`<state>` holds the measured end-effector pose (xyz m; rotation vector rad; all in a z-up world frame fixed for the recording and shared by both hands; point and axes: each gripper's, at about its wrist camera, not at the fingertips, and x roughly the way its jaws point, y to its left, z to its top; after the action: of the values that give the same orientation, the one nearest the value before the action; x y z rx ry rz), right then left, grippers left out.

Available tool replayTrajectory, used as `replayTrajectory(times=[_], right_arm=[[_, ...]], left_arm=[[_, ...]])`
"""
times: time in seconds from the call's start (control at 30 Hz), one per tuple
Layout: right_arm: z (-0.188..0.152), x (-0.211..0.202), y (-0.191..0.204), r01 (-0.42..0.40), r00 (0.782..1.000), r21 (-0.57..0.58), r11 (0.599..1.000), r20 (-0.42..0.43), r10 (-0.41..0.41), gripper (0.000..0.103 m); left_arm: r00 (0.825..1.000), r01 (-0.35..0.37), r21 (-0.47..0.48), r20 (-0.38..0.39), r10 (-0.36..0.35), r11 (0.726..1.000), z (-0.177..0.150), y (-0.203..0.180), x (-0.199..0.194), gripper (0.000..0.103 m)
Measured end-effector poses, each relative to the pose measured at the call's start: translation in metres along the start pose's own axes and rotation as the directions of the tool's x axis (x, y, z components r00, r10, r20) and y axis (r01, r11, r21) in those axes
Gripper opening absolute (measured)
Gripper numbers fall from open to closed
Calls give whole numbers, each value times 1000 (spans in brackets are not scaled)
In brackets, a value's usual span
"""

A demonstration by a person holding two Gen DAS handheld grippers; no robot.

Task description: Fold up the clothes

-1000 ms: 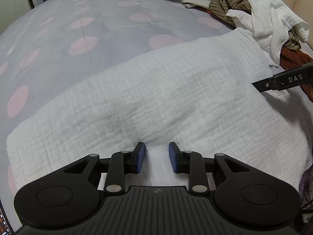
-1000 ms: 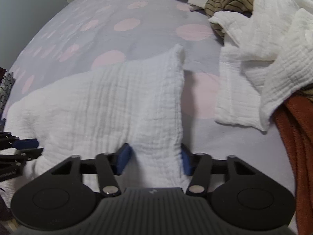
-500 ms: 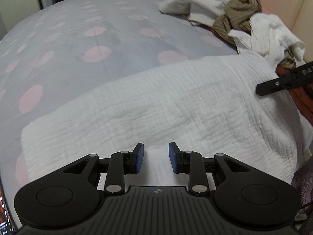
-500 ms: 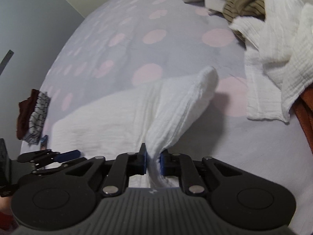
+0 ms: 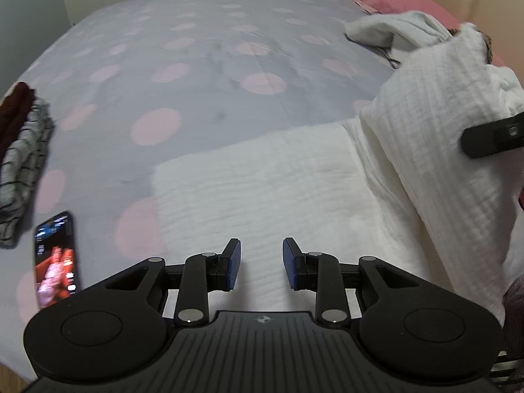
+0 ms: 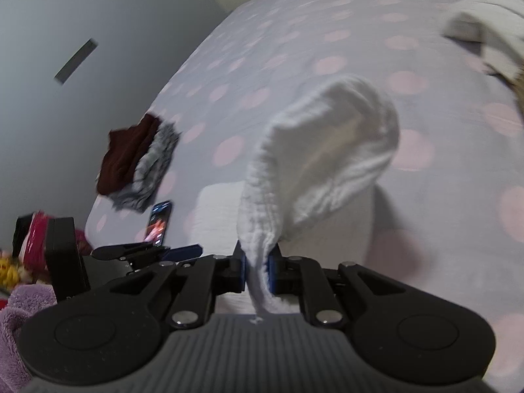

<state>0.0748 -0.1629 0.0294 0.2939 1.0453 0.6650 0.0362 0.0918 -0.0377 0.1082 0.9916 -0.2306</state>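
A white crinkled muslin cloth [image 5: 262, 190] lies on the grey bedspread with pink dots [image 5: 196, 65]. My left gripper [image 5: 261, 262] is open, its blue pads hovering over the cloth's near edge and holding nothing. My right gripper [image 6: 258, 268] is shut on the cloth's right end [image 6: 327, 150] and holds it lifted, so it hangs in a curved fold over the flat part. In the left wrist view the raised end [image 5: 432, 124] stands at the right, with a finger of the right gripper [image 5: 491, 137] in front of it.
A lit phone [image 5: 57, 258] lies on the bed at the left, also in the right wrist view [image 6: 159, 222]. A folded dark red and grey checked stack [image 5: 19, 144] sits beyond it. More white clothes [image 5: 393, 29] lie piled at the back right.
My right gripper has lifted the cloth's right end higher and carried it leftward over the flat part. My left gripper pulled back left, still open; the phone and folded stack came into view.
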Motion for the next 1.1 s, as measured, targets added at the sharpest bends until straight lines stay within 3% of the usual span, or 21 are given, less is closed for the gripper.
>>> replayTrajectory(times=[0.4,0.67,0.77,0.83,0.9,1.0,1.1], right_arm=[[11,96,75,-119,981,-79,990,-161,105,14],[10,162,89,-80,963,-113,990,-266,48,18],[8,165,87,-76,959,-120,990,-281,40,23],[8,163,87,-78,959,-124,989,-282,40,33],[8,157,87,-83,961,-123,989,-273,47,34],[12,144,91,-73,969,-144,987,-244,36,47],[16,124,92,-64,979,-174,983,-202,28,47]], left_arm=[[993,-103,-95,45,108,990,-12,49,-24,26],[995,-101,-62,15,103,993,-16,47,-18,26],[996,-94,-56,-9,94,994,-18,45,-12,26],[996,-90,-44,-10,90,995,-18,42,-11,26],[996,-88,-31,-8,88,996,-17,39,-12,26],[995,-95,-14,-5,95,995,-14,36,-13,26],[993,-114,8,10,114,993,-11,34,-19,26]])
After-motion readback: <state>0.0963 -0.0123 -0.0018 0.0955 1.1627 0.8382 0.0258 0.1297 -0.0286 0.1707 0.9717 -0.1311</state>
